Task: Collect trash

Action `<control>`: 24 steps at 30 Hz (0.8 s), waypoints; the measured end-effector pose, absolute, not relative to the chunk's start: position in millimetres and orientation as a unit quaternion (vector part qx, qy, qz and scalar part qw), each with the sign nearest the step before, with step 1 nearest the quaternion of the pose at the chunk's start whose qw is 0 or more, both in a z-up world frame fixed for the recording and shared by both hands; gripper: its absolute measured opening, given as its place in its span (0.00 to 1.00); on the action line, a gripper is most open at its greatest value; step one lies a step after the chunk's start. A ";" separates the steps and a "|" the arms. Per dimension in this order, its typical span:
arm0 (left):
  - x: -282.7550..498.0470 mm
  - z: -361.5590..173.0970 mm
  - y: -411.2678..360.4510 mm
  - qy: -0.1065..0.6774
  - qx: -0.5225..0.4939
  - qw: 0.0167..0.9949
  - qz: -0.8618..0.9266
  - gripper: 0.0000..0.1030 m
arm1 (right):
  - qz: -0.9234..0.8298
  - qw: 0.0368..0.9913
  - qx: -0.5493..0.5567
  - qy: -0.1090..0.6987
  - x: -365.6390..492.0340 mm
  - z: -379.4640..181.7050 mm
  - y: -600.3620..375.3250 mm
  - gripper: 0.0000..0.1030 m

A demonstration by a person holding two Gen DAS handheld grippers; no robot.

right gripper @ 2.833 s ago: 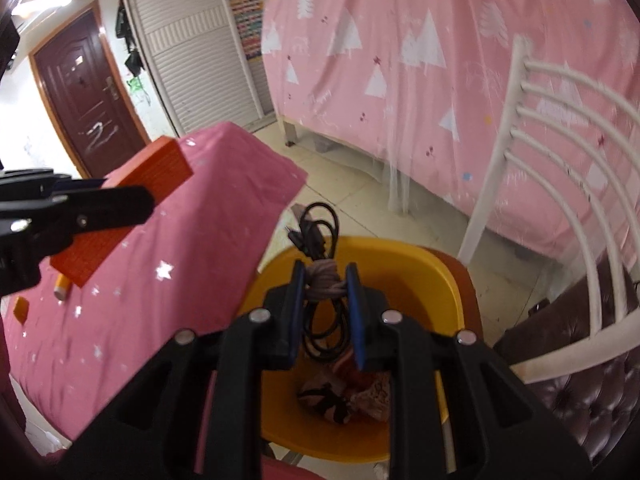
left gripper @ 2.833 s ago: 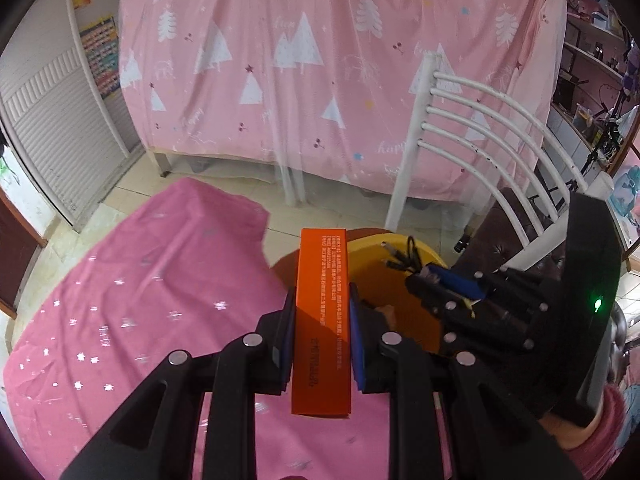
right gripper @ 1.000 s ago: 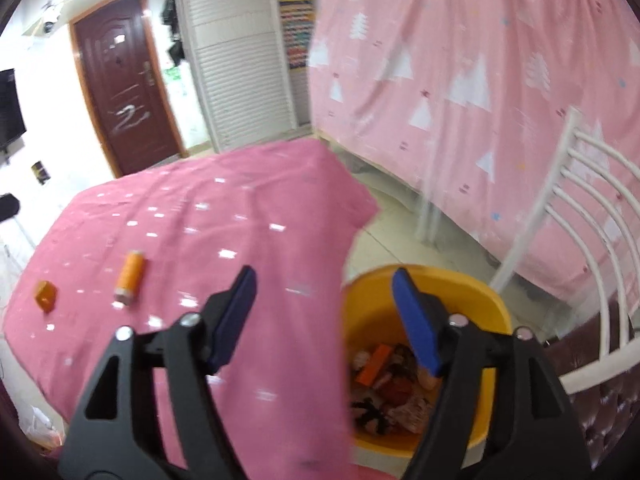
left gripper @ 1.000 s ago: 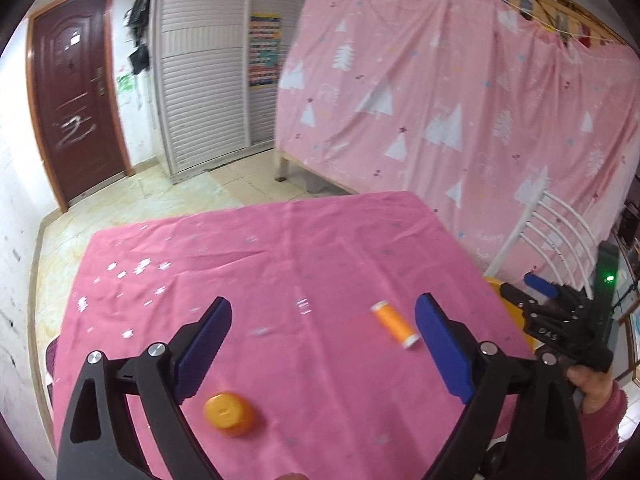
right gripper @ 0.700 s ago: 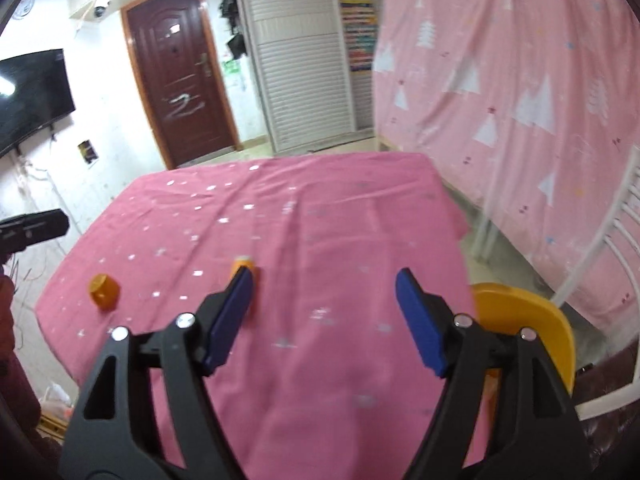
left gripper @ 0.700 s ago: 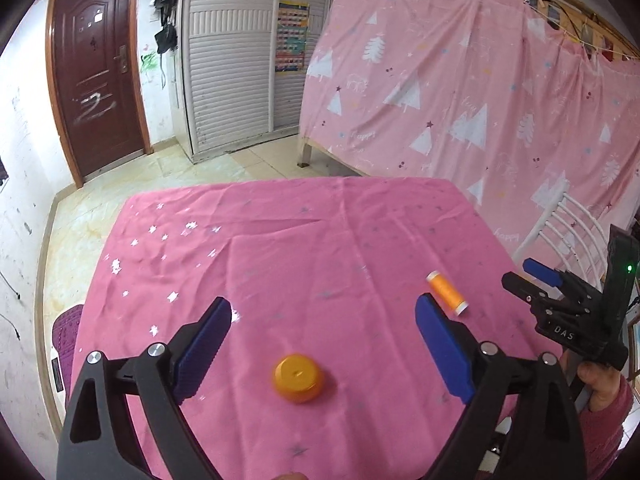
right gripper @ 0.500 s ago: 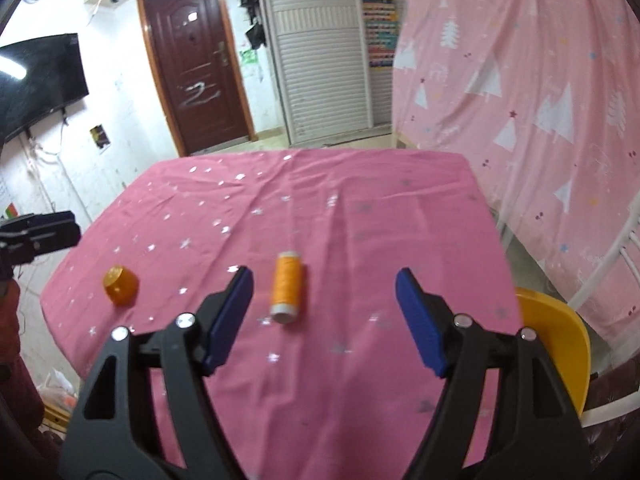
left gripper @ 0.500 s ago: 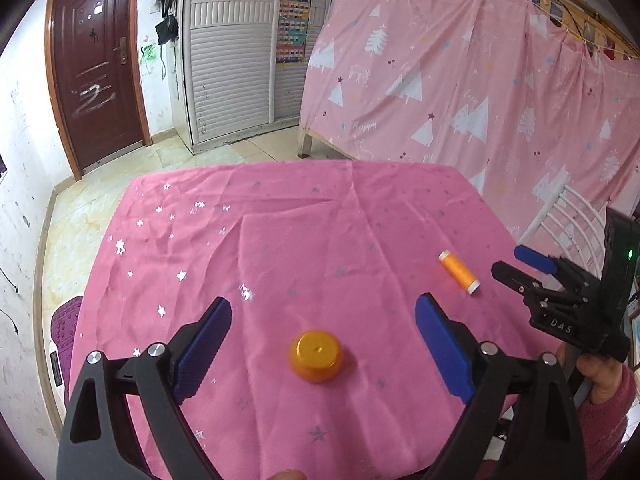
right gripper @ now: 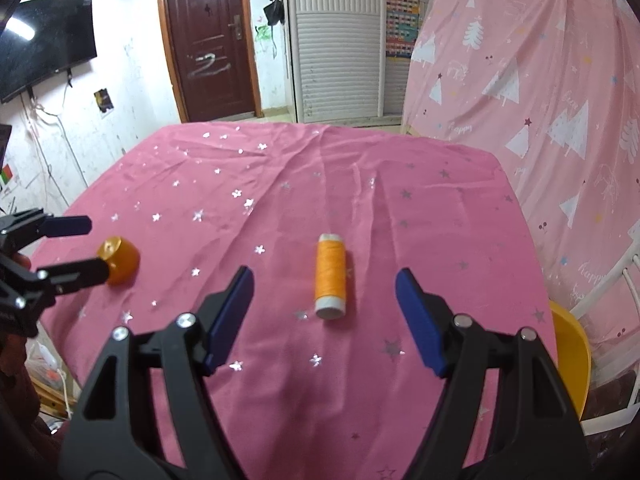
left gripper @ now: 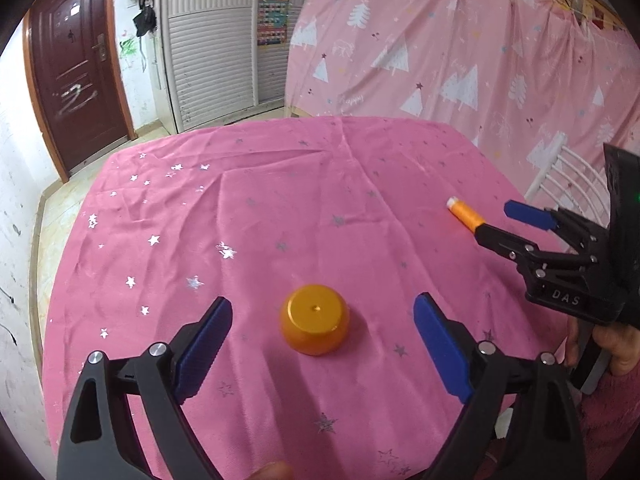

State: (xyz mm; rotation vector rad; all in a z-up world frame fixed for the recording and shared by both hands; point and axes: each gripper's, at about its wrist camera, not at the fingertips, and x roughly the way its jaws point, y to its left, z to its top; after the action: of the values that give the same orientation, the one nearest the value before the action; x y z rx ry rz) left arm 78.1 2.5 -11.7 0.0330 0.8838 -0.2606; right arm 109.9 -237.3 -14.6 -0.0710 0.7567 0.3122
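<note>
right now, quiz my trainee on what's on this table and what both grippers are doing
1. True or false: the left gripper is shut on the orange cap.
2. Which item lies in front of the right gripper? A. orange thread spool B. orange cap C. yellow bin
3. Fill in: the yellow bin sits off the pink tablecloth on the ____ side in the right wrist view.

Key: 1 false, it is open with the cap between its fingers, untouched. 2 A. 3 right.

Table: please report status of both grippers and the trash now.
Left gripper open, lined up on orange cap. Right gripper open, facing thread spool. Nothing in between.
</note>
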 end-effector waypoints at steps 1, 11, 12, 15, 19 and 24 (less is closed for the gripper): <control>78.1 -13.5 1.0 0.427 0.020 0.895 -0.126 0.76 | 0.151 0.916 -0.036 0.369 110.8 -15.6 -236.3 0.68; 84.4 -25.2 -0.3 0.444 0.021 0.887 -0.128 0.61 | 0.152 0.913 -0.038 0.377 115.0 -21.0 -231.9 0.59; 85.4 -26.2 -0.7 0.445 0.022 0.886 -0.128 0.60 | 0.153 0.913 -0.038 0.377 115.6 -21.5 -231.6 0.58; 86.6 -28.9 -1.9 0.446 0.026 0.886 -0.124 0.60 | 0.158 0.911 -0.035 0.379 115.7 -22.4 -231.0 0.52; 86.7 -30.5 -4.1 0.444 0.031 0.887 -0.122 0.56 | 0.156 0.910 -0.036 0.384 117.1 -24.1 -230.2 0.45; 85.3 -31.0 -7.8 0.435 0.041 0.892 -0.113 0.43 | 0.152 0.907 -0.035 0.391 119.3 -27.3 -229.8 0.17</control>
State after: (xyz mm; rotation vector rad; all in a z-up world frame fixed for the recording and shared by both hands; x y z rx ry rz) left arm 85.3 -7.8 -31.0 0.0856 0.9025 -0.2337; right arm 119.3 -229.8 -27.3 -0.0728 0.8073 0.3141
